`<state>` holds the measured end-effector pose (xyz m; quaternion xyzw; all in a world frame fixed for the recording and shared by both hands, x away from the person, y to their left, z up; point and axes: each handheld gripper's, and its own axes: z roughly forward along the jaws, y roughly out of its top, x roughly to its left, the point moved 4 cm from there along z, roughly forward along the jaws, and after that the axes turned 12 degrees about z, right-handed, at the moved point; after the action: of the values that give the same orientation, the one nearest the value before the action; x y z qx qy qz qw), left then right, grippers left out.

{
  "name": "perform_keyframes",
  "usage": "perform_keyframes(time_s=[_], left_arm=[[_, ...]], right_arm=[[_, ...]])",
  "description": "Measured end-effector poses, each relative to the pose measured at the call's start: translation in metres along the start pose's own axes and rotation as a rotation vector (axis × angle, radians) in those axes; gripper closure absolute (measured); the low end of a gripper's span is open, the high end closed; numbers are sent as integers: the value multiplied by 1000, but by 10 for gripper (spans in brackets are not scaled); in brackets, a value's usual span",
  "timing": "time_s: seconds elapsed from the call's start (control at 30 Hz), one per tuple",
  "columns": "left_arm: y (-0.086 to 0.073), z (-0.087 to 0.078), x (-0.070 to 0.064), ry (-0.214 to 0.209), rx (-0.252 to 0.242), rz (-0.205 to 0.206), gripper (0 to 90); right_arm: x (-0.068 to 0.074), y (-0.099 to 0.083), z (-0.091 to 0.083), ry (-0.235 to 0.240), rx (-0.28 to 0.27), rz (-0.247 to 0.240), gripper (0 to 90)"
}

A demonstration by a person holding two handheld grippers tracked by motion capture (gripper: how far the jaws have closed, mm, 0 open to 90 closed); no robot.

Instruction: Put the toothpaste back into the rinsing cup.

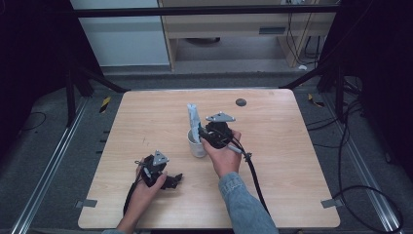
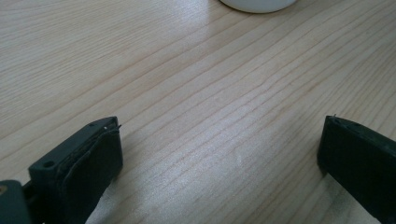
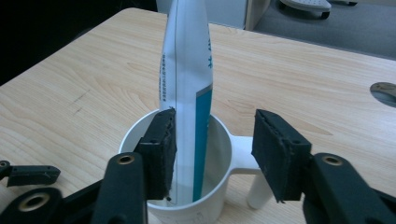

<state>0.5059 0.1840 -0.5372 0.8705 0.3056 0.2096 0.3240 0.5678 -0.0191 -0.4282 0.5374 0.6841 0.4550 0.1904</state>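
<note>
A white-and-teal tube (image 3: 187,84) is standing upright in a white cup (image 3: 205,186) between the right gripper's (image 3: 212,149) open jaws, its base hidden. The left gripper (image 2: 219,154) is resting open, the cup's rim cut off beyond it.

The table (image 1: 146,122) is pale wood with fine, close grain and a smooth satin finish; it takes a soft sheen in the left gripper view. The cup (image 3: 219,154) looks like glossy white plastic, smooth on wall and handle. The tube (image 3: 187,70) standing in it is smooth, slightly shiny plastic, white with a teal panel and printed text. The right gripper (image 3: 212,154) has matt black pads (image 3: 278,154) with a rough, foam-like face and frayed edges, on hard black plastic arms with brass-coloured rivets. At seven o'clock from the cup, the left gripper (image 1: 163,176) is the same matt black, topped by a dull grey metal-looking plate (image 1: 159,158). The sleeve (image 1: 243,204) is blue denim cloth.
</note>
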Motion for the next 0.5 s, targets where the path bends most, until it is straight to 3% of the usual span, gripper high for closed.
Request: perform_keyframes(time_s=[0.2, 0.5], left_arm=[[0, 0, 0, 1, -1, -1, 0], [0, 0, 0, 1, 0, 0, 0]], right_arm=[[-3, 2, -7, -19, 18, -27, 372], [-19, 3, -17, -82, 50, -59, 152]])
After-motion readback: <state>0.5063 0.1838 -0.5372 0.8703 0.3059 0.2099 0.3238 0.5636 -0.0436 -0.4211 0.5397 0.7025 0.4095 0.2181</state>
